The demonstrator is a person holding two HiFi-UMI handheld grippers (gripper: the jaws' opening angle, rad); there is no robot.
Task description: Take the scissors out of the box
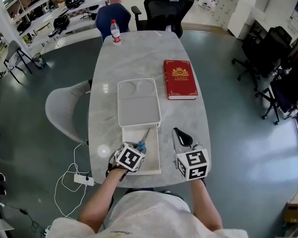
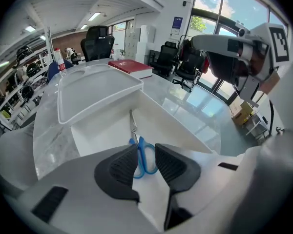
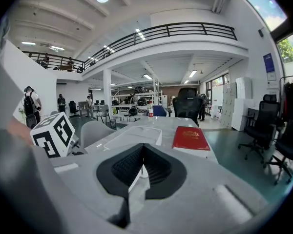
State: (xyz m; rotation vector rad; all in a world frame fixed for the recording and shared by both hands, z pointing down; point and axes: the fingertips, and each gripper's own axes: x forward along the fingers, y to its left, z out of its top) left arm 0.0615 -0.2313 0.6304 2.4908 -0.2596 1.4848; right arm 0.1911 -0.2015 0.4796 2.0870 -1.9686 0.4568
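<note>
Blue-handled scissors (image 1: 144, 139) lie flat in the open white box (image 1: 130, 135) at the table's near edge, blades pointing away from me. In the left gripper view the scissors (image 2: 134, 126) rest on the floor of the box (image 2: 185, 130). My left gripper (image 2: 146, 154) is lowered into the box with its jaws a little apart, and one blue handle loop sits between the tips. From the head view the left gripper (image 1: 140, 147) covers the handles. My right gripper (image 1: 179, 133) hovers to the right of the box, shut and empty; its tips (image 3: 144, 149) meet.
The box's white lid (image 1: 138, 103) lies just beyond the box. A red book (image 1: 180, 78) sits to the lid's right, and a water bottle (image 1: 115, 32) stands at the far end. A grey chair (image 1: 62, 108) is left of the table, with black office chairs (image 1: 166, 9) beyond.
</note>
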